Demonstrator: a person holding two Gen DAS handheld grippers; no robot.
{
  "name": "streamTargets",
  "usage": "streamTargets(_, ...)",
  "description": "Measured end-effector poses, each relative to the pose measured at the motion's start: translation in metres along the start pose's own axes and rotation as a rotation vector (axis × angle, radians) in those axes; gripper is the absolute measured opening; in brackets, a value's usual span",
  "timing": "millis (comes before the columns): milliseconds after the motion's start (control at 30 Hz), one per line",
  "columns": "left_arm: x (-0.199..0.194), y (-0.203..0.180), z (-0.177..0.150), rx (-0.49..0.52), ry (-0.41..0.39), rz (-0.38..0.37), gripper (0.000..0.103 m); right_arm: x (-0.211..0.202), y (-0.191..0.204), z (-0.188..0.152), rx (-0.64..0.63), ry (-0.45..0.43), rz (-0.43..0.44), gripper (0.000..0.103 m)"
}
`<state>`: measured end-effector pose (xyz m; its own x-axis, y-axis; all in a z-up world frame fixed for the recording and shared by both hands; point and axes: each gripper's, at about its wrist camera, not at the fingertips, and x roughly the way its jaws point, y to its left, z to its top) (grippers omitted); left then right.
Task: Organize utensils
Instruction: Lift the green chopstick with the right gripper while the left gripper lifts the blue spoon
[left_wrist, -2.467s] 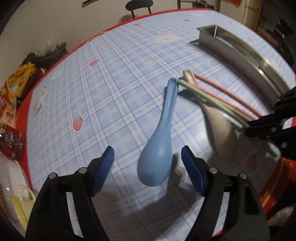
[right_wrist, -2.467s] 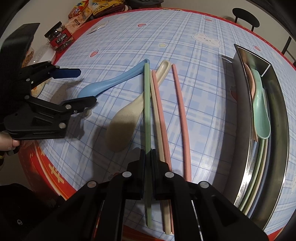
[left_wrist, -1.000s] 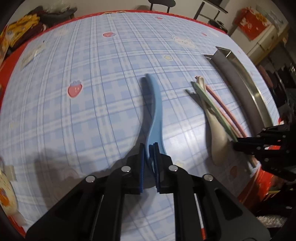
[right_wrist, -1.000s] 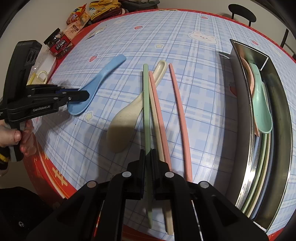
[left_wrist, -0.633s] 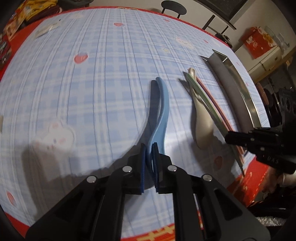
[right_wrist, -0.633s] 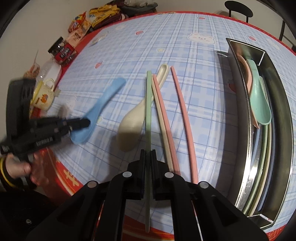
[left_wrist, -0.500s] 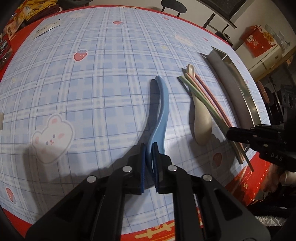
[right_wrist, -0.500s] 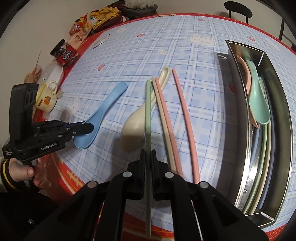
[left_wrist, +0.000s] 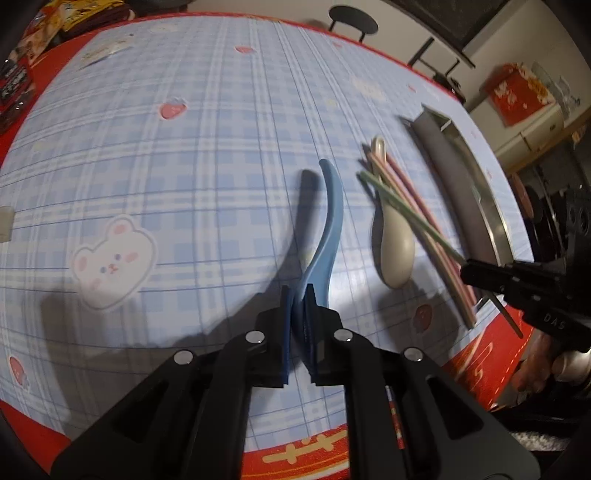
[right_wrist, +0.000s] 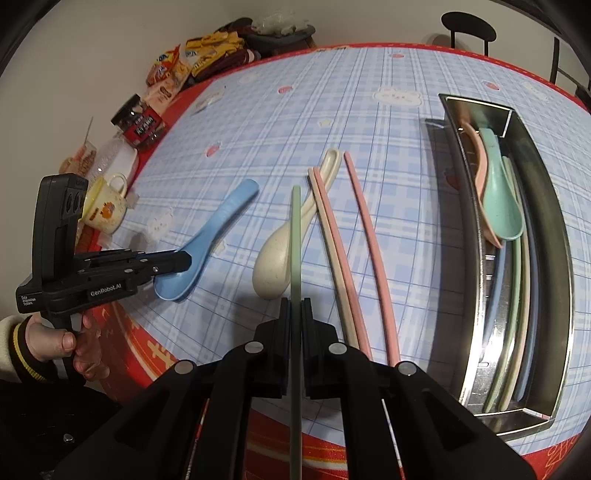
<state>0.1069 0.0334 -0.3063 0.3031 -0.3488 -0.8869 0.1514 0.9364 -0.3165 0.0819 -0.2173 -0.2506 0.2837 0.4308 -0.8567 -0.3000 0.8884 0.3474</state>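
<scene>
My left gripper (left_wrist: 298, 295) is shut on the bowl end of a blue spoon (left_wrist: 328, 221) and holds it above the table; it also shows in the right wrist view (right_wrist: 207, 236). My right gripper (right_wrist: 295, 310) is shut on a green chopstick (right_wrist: 296, 236), lifted off the table; it also shows in the left wrist view (left_wrist: 410, 214). A beige spoon (right_wrist: 284, 243), a beige chopstick (right_wrist: 334, 258) and two pink chopsticks (right_wrist: 369, 243) lie on the blue checked tablecloth. A steel tray (right_wrist: 554, 229) at the right holds several spoons and chopsticks.
A yellow mug (right_wrist: 105, 206), a dark jar (right_wrist: 142, 123) and snack packets (right_wrist: 199, 55) crowd the far left table edge. The red table rim (right_wrist: 162, 350) runs just under both grippers. A black chair (right_wrist: 467, 26) stands beyond the table.
The left gripper closed on the blue spoon's bowl and lifted it. The right gripper raised the green chopstick off the table and drew back a little.
</scene>
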Motion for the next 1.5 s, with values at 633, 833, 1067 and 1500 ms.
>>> streamTargets(633,-0.057,-0.004,0.013,-0.017,-0.104,-0.025,0.011,-0.054,-0.010,0.014,0.011,-0.201,0.006,0.006)
streamTargets(833,-0.057,-0.022,0.020,0.014,-0.109,-0.033,0.011,-0.066,-0.022,0.011,0.047,-0.240,0.001,0.006)
streamTargets(1067,-0.056,-0.031,0.022,0.028,-0.105,-0.044,0.011,-0.073,-0.023,0.008,0.047,-0.251,-0.009,0.006)
streamTargets(1500,-0.062,-0.039,0.027,0.015,-0.120,-0.089,0.011,-0.094,-0.027,0.016,0.038,-0.311,-0.038,0.006)
